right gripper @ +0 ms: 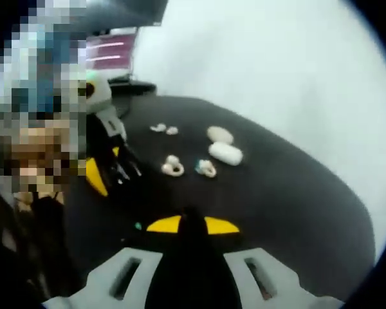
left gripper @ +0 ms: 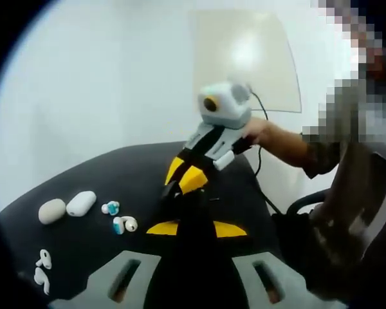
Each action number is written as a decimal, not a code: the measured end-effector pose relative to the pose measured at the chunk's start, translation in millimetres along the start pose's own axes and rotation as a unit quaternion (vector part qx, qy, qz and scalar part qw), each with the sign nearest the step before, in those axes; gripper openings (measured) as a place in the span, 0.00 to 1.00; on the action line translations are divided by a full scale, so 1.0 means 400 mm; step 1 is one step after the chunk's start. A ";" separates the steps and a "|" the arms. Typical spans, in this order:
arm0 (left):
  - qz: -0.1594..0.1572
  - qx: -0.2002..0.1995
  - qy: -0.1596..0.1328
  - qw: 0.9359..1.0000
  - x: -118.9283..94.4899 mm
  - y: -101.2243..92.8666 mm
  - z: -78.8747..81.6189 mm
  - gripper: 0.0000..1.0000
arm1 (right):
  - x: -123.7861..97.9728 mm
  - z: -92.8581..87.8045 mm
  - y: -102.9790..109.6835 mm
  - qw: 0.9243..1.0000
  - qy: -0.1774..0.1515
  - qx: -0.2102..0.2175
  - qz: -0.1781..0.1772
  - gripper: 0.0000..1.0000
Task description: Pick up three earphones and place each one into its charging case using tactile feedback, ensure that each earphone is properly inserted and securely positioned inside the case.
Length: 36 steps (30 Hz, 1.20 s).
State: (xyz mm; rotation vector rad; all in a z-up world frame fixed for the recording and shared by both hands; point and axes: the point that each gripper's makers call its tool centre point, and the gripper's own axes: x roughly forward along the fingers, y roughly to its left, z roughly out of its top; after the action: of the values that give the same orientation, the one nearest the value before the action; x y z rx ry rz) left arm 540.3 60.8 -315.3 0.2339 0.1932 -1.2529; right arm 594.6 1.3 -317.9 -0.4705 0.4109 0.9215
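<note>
Tongs, left (left gripper: 192,226) and right (right gripper: 192,222), pressed together; two cases (left gripper: 81,203), several earphones (left gripper: 125,224).

On the black tabletop (left gripper: 141,174) I count two closed charging cases side by side: one rounded, pebble-shaped off-white case (left gripper: 51,211) and one smooth white pill-shaped case (left gripper: 81,203). Near them I count two white earphones with teal-blue accents, the first (left gripper: 110,208) and the second (left gripper: 123,224) close together. Nearer the table's edge lies one pair of plain white stemmed earbuds, one (left gripper: 45,259) and the other (left gripper: 40,277). From my right gripper view the tally matches: two cases, four small earpieces in all.
</note>
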 end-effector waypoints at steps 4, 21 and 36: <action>-0.001 -0.001 0.000 1.000 -0.001 0.001 0.001 0.15 | -0.006 -0.021 -0.020 1.000 0.007 0.011 -0.002 0.09; 0.000 -0.003 0.001 1.000 0.004 -0.001 0.003 0.15 | -0.100 0.026 0.077 0.978 -0.079 0.089 0.171 0.18; 0.001 -0.005 0.002 1.000 0.005 0.001 0.000 0.15 | -0.046 0.010 0.112 0.966 -0.077 0.083 0.232 0.17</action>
State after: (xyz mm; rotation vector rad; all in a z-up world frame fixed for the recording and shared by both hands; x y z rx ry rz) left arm 541.3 58.9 -315.8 0.2284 0.2016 -1.2492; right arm 547.9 14.6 -314.4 -0.1445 0.4621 1.3541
